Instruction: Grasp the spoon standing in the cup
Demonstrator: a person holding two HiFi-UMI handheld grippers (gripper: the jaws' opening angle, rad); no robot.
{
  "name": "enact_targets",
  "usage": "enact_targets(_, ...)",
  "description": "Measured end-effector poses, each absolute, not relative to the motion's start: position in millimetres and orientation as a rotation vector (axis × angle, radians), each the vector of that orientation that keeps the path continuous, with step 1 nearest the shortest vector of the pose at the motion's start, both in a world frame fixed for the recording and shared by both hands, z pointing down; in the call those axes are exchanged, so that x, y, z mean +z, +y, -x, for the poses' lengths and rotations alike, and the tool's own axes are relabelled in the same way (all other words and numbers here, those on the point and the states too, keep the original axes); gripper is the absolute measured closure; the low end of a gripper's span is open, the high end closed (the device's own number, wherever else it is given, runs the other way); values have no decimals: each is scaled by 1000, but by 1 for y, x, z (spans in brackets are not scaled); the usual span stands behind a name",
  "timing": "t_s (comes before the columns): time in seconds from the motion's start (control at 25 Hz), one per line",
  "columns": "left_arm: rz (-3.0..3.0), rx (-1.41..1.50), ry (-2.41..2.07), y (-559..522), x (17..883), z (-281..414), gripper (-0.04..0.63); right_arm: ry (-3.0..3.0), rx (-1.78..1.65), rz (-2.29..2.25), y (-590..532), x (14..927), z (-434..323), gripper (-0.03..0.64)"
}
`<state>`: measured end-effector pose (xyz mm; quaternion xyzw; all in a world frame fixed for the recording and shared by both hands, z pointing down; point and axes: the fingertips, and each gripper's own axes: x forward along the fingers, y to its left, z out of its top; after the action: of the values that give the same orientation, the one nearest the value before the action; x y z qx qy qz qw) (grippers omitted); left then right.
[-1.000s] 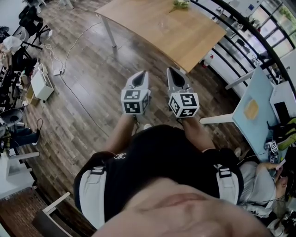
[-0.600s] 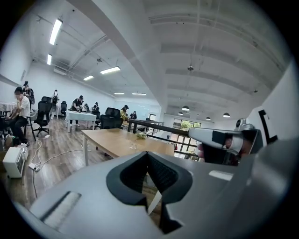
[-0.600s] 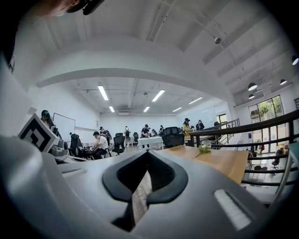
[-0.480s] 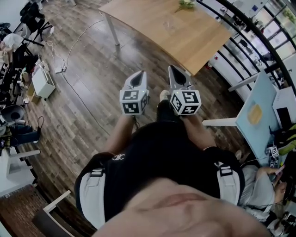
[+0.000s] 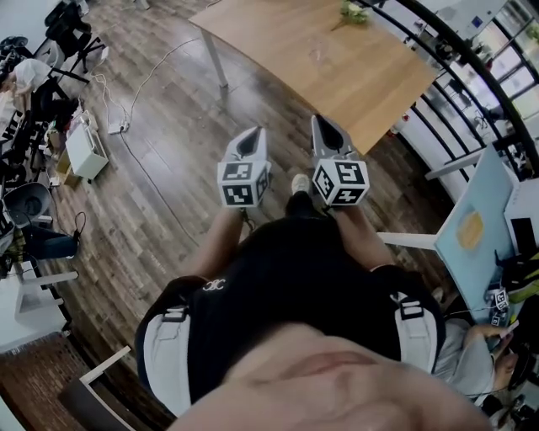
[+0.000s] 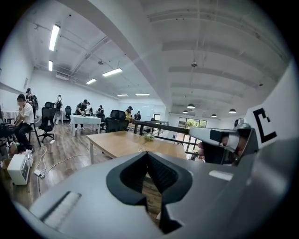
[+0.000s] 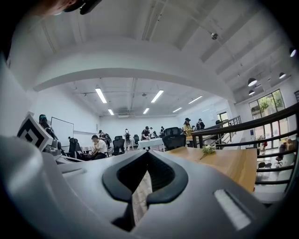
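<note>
No cup or spoon shows in any view. I hold both grippers at chest height, side by side, pointing at a wooden table (image 5: 337,59) a few steps ahead. The left gripper (image 5: 253,135) is shut, its tips meeting with nothing between them (image 6: 147,153). The right gripper (image 5: 321,125) is likewise shut and empty (image 7: 148,153). A small green sprig (image 5: 354,10) lies at the table's far end; the rest of the top looks bare. The same table (image 6: 126,142) (image 7: 231,161) shows beyond the jaws in both gripper views.
A black railing (image 5: 459,63) runs along the right, beyond the table. A light-blue table (image 5: 473,227) stands at the right. On the wooden floor at the left are a white box (image 5: 84,150) and a cable (image 5: 139,101). People sit at desks (image 6: 84,119) farther back.
The wooden table has drawn nearer and shifted right in the head view as I walk forward; a shoe now shows between the grippers. Both grippers stay shut.
</note>
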<state>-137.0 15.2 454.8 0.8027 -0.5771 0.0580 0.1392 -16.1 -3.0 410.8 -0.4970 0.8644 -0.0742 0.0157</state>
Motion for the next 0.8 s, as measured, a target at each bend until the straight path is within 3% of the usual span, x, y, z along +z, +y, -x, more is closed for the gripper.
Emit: enact_targets(0.8, -2318, 281, -1650, -183, 458, 98, 584, 2625, -342, 1599, -209, 427, -38, 618)
